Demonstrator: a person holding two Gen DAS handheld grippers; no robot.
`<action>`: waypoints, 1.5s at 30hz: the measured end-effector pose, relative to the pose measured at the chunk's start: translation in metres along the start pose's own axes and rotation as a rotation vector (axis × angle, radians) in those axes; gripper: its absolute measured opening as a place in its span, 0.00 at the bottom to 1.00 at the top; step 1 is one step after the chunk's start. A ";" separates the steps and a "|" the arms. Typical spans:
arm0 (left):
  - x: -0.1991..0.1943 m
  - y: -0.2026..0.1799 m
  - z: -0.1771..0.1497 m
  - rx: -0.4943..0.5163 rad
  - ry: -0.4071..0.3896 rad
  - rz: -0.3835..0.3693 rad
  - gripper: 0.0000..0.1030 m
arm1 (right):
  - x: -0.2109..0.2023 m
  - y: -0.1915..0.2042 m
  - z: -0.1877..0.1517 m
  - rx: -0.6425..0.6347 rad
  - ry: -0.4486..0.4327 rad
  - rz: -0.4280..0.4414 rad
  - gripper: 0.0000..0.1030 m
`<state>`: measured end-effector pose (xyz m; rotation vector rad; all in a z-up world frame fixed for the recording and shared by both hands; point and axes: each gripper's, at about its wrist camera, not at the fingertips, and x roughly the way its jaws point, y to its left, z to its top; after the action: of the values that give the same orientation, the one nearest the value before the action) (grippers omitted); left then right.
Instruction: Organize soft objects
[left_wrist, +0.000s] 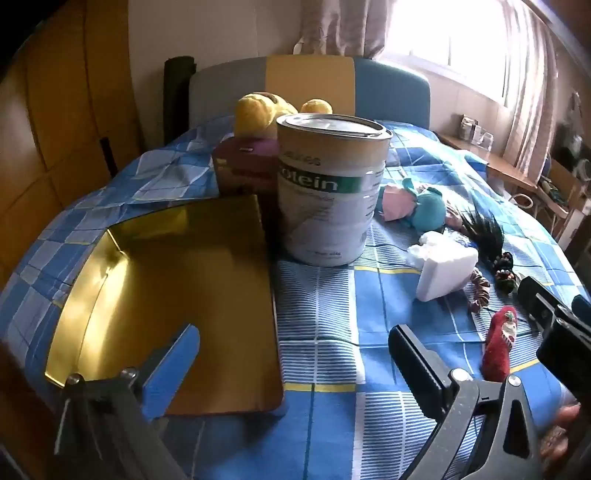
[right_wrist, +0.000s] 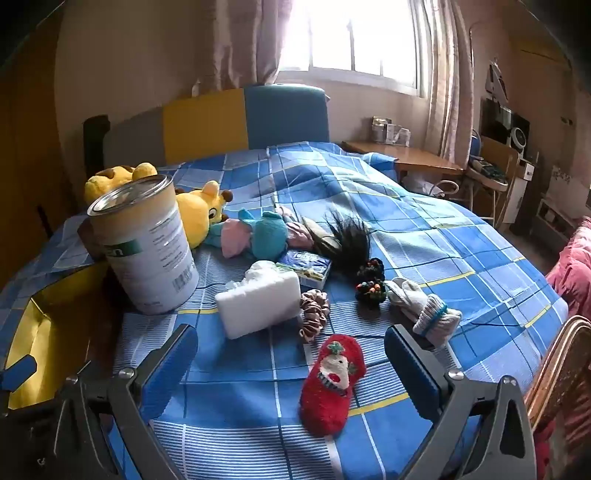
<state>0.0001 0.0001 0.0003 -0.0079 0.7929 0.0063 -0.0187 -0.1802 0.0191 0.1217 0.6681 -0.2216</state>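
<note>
Status: sorting has not visibly begun, in my judgement. My left claw (left_wrist: 291, 354) stands wide open and holds nothing; its left finger hangs over the gold box (left_wrist: 177, 295), which lies open on the bed (left_wrist: 325, 314) directly ahead and to the left, and whose visible interior shows no soft item in it. Ahead of that claw, just right of the box, stands the protein tin (left_wrist: 330, 188), with a maroon carton (left_wrist: 245, 170) behind it to the left. I take the box to be the likely receptacle, though nothing in view confirms this. My right claw (right_wrist: 291, 354) is likewise spread wide and grips nothing. Working from its left to its right: the yellow plush toy (right_wrist: 201, 214) lies far ahead-left beyond the tin; the teal and pink plush (right_wrist: 255, 232) lies ahead near it; the white foam block (right_wrist: 258, 301) sits ahead, left of centre, with a blue packet (right_wrist: 308, 267) just behind it; the satin scrunchie (right_wrist: 314, 314) touches the block's right end; the red Christmas sock (right_wrist: 330, 384) lies between my fingers, the nearest item; the dark scrunchies (right_wrist: 371, 282) lie ahead-right; the rolled white socks (right_wrist: 424, 308) lie just beyond my right finger. All soft items remain loose on the bed, so every one is left to collect. The red sock is the probable first pick.
</note>
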 end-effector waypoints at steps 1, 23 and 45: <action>0.000 0.000 0.000 0.003 -0.002 0.000 1.00 | 0.000 0.000 0.000 0.013 -0.009 0.010 1.00; -0.009 0.013 -0.005 0.010 -0.040 -0.006 1.00 | -0.003 0.008 0.010 -0.078 -0.021 0.023 1.00; -0.009 0.007 -0.008 0.041 -0.034 -0.036 1.00 | 0.015 -0.030 0.049 -0.061 -0.040 -0.030 1.00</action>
<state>-0.0121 0.0075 0.0011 0.0170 0.7585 -0.0438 0.0148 -0.2204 0.0466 0.0485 0.6366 -0.2317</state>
